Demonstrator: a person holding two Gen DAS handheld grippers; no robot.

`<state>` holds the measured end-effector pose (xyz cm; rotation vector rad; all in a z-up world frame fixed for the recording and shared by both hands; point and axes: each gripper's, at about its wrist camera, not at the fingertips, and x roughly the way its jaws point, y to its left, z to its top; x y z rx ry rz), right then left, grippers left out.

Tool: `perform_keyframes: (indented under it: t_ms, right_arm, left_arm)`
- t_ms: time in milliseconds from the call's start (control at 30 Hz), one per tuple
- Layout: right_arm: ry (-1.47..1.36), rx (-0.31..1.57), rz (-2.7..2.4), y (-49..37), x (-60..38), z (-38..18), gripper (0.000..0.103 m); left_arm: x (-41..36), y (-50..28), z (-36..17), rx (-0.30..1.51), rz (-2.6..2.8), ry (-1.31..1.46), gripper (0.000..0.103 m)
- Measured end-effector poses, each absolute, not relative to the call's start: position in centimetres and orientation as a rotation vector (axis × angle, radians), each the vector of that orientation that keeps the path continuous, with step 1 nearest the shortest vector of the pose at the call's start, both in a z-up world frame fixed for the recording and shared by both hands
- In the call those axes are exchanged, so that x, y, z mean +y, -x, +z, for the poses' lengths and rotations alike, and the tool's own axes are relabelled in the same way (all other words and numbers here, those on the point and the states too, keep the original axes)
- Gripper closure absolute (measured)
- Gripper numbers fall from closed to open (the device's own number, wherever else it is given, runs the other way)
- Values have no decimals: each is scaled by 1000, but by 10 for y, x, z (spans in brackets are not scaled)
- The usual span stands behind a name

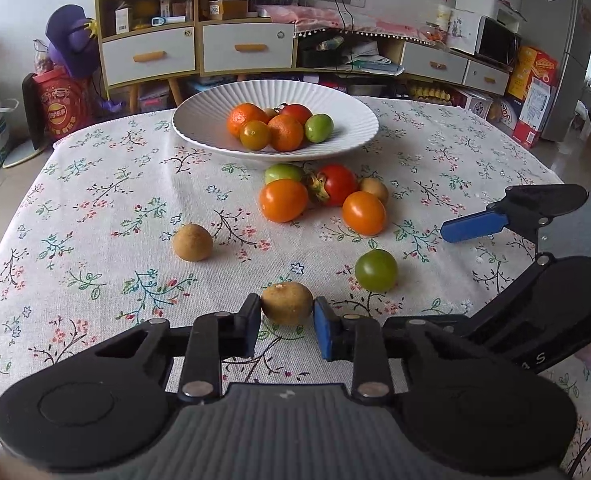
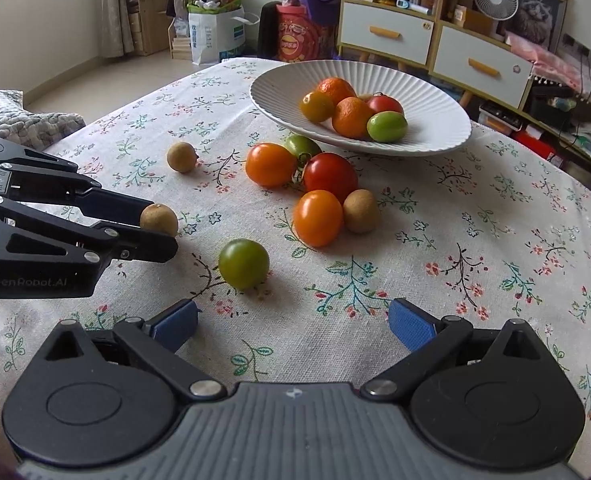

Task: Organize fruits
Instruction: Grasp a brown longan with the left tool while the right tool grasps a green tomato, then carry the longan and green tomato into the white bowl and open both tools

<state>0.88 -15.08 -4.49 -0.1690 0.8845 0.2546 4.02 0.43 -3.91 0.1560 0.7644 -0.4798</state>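
Note:
My left gripper (image 1: 287, 312) is shut on a small brown longan (image 1: 287, 303) low over the tablecloth; it also shows in the right wrist view (image 2: 159, 219) between the left fingers. My right gripper (image 2: 291, 326) is open and empty, just short of a green tomato (image 2: 244, 263). A white ribbed plate (image 1: 343, 108) at the back holds several oranges and tomatoes. In front of it lie orange tomatoes (image 1: 283, 200), a red tomato (image 1: 337, 184), a green one (image 1: 283, 173) and a second longan (image 1: 192, 242).
The table carries a floral cloth (image 1: 95, 220). A third longan (image 2: 361, 211) lies by the tomato cluster. Shelves and drawers (image 1: 149, 56) stand behind the table. The right gripper's blue finger (image 1: 473, 226) shows at the right of the left wrist view.

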Motion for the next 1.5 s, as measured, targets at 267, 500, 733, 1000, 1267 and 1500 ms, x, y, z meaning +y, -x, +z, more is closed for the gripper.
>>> perform_keyframes:
  t_ms: [267, 500, 733, 1000, 1267, 1500]
  right_arm:
    - [133, 880, 276, -18, -139, -41, 25]
    - [94, 876, 296, -21, -138, -38, 56]
    - [94, 876, 344, -18, -136, -36, 74]
    - [99, 877, 359, -17, -137, -34, 79]
    - [92, 864, 357, -20, -139, -28, 79]
    - [64, 822, 328, -28, -148, -12, 79]
  left_arm:
    - [14, -43, -40, 779, -441, -161, 76]
    - [15, -43, -41, 783, -437, -171, 76]
    - [13, -45, -42, 785, -436, -182, 76]
    - [9, -46, -41, 786, -436, -188, 76]
    - [2, -49, -35, 777, -438, -169, 76]
    - [-4, -59, -21, 751, -428, -134, 76]
